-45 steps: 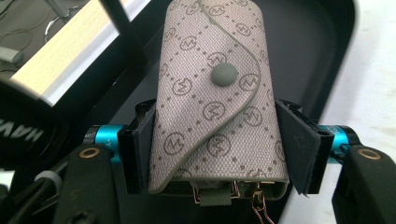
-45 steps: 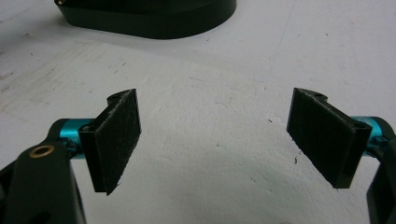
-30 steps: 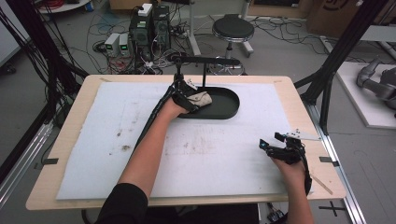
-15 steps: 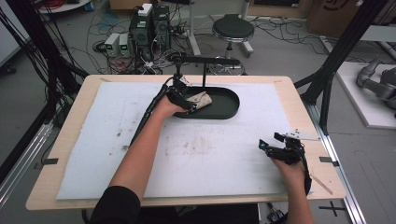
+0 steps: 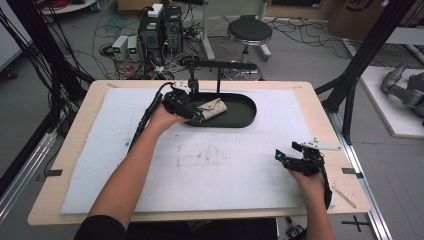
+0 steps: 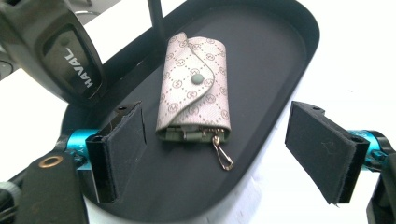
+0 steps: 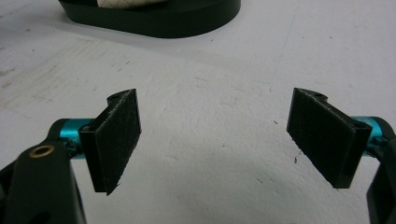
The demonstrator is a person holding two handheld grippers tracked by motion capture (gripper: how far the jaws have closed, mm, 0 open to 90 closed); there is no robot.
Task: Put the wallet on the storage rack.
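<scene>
A beige patterned key pouch [image 5: 213, 107] [image 6: 194, 88] with a snap flap and a small metal clip lies flat in a black oval tray [image 5: 247, 107] [image 6: 266, 70]. My left gripper [image 5: 194, 113] [image 6: 222, 149] hovers at the tray's left end. It is open; its jaws have just been opening, and the pouch lies just ahead of the pads [image 6: 122, 144], untouched. My right gripper [image 5: 284, 157] [image 7: 217, 140] is open low over the white mat near the right front, with nothing between its pads [image 7: 116, 137]. The tray [image 7: 154, 16] lies far ahead of it.
A black stand [image 5: 220, 66] with a horizontal bar rises behind the tray. A dark HAVAL key fob [image 6: 70, 56] hangs close by the left gripper. A white mat [image 5: 225, 165] covers the wooden table [image 5: 325, 107]. Cables, a stool and equipment stand on the floor beyond.
The left gripper has let go of the pouch and drawn back to the left and up, leaving the pouch lying in the tray. The right gripper has stayed put.
</scene>
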